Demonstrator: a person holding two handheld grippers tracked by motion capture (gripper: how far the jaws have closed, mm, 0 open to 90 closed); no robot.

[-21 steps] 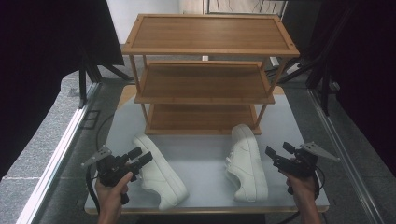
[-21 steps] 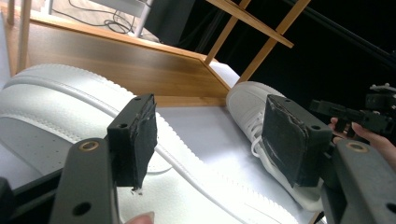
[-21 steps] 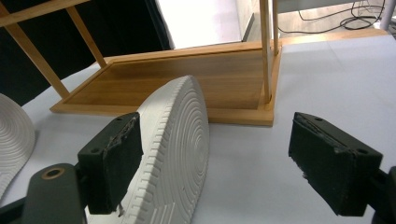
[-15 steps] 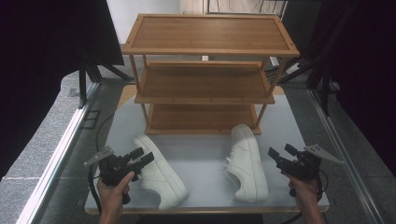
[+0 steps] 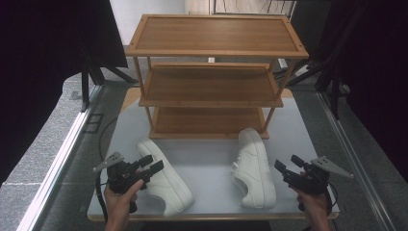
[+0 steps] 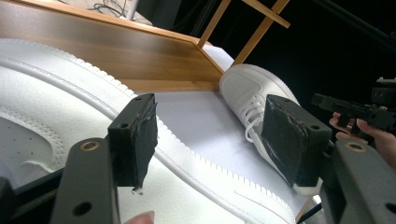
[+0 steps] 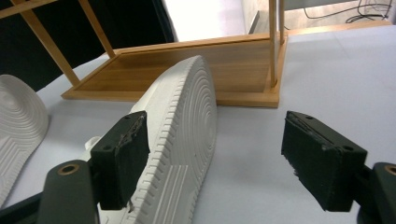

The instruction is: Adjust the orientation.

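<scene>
A three-tier wooden shelf rack [image 5: 211, 86] stands at the far edge of the bench [image 5: 211, 163]; its tiers are bare. Two white shoes lie on their sides in front of it with open bench surface between them. The left shoe [image 5: 166, 175] lies toward the near left corner, the right shoe [image 5: 254, 166] toward the near right. The left tool [image 5: 150, 166] is spread wide, empty, beside the left shoe. The right tool [image 5: 288, 171] is spread wide, empty, near the right shoe.
</scene>
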